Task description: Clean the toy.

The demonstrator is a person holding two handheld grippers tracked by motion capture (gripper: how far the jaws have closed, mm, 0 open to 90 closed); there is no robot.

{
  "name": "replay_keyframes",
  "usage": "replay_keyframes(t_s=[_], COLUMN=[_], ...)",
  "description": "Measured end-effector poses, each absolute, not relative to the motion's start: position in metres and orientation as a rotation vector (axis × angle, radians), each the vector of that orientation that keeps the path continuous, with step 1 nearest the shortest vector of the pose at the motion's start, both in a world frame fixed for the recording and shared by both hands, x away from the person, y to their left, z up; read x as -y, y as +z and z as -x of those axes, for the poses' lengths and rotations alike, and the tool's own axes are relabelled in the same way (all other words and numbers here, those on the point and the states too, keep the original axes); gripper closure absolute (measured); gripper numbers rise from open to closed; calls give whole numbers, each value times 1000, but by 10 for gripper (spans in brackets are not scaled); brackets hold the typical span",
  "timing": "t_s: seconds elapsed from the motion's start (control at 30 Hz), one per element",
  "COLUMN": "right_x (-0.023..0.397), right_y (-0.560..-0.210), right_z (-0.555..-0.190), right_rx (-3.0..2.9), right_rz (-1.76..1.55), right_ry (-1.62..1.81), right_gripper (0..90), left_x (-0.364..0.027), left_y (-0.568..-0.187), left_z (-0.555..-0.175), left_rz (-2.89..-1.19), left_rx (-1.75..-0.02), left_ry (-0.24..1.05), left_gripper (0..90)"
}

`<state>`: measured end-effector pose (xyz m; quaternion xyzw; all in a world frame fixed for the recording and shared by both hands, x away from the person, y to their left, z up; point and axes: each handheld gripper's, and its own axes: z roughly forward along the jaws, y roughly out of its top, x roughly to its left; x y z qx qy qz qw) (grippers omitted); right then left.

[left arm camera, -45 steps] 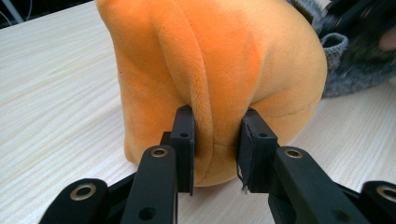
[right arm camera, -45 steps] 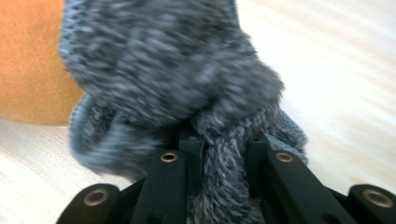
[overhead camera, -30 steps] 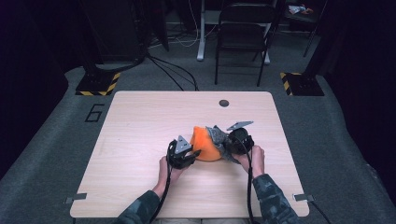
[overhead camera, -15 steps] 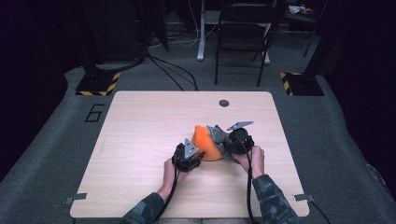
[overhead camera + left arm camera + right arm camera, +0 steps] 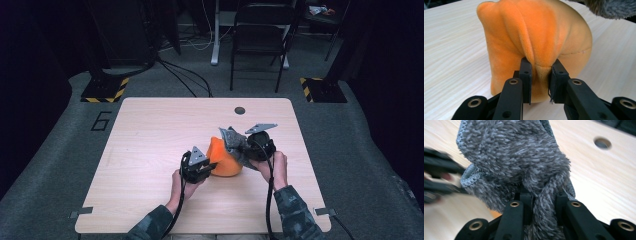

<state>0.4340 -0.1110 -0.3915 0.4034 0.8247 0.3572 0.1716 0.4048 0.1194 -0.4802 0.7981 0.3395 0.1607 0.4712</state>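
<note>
Both forearms in camouflage sleeves came in low over the pale wood-grain tabletop, hands wrapped around the black tools. The left tongs sat at the near left flank of the rounded orange plush cushion, pointing across at it; their jaws had just been closing, and in the left gripper view the left tongs pinched a raised fold of that soft, short-piled orange velour between the flat black pads. The cushion rested on the tabletop near its middle, domed and smooth, with a fine seam running round its lower side. The right tongs were held higher, at the cushion's far right, angled in toward it, and in the right gripper view the right tongs were clamped tight on a bunch of shaggy grey terry cloth, looped and fuzzy with a stitched hem, draped over the cushion's top right.
</note>
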Motion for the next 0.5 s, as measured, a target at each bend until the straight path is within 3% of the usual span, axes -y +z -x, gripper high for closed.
replay_keyframes(t_s=[0.23,0.5], right_x=[71,77], right_y=[-410,-413], right_z=[-429,-435], right_rx=[-2410,-2419], right_rz=[-1055,-1076], right_ry=[960,930], right_gripper=[754,755], left_x=[-111,-114], left_y=[-483,-489], left_z=[-402,-409], left_rz=[-2014,-2007], left_rx=[-793,-797], left_ry=[403,392], left_gripper=[746,737])
